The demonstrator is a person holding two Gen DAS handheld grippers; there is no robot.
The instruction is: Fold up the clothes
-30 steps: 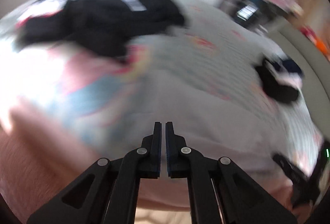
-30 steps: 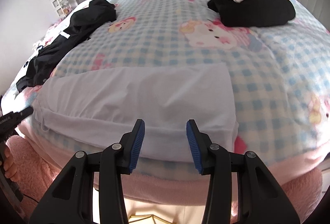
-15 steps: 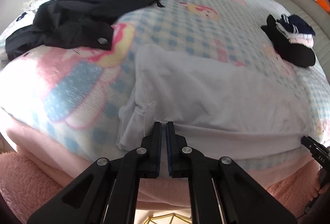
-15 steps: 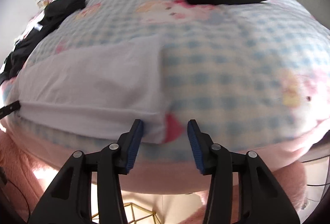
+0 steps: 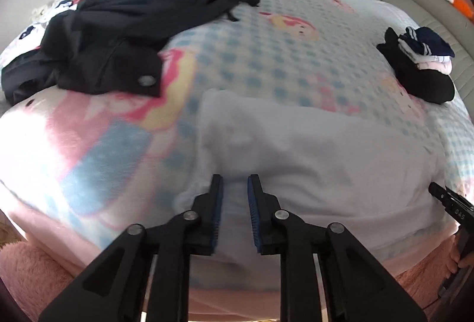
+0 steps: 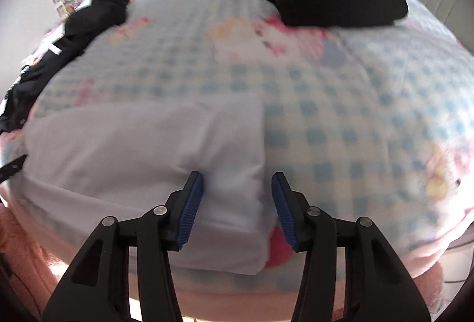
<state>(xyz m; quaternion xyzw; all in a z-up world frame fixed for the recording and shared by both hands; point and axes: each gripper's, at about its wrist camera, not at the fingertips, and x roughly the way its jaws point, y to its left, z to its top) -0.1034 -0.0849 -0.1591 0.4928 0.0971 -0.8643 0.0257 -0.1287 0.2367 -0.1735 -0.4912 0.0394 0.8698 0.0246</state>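
Note:
A pale lilac garment (image 5: 311, 150) lies folded flat along the near edge of the bed; the right wrist view shows the same lilac garment (image 6: 142, 150). My left gripper (image 5: 235, 179) hovers over its left end; its jaws are opening, a narrow gap with cloth below but no pad pressing on it. My right gripper (image 6: 237, 176) is over the garment's right end, jaws opening wide, the cloth's corner lying between the blue pads (image 6: 194, 197) untouched. The right gripper's tip (image 5: 444, 197) shows at the left view's right edge.
A rumpled black garment (image 5: 133, 22) sprawls at the bed's far left. A stack of folded clothes (image 5: 420, 67) sits at the far right near the padded headboard (image 5: 429, 4). The checked cartoon blanket (image 6: 340, 114) covers the bed; pink plush edging (image 5: 23, 268) hangs below.
Both grippers moved down closer to the lilac garment. The left jaws parted from nearly shut. The right gripper slid right to the garment's right end and widened a little.

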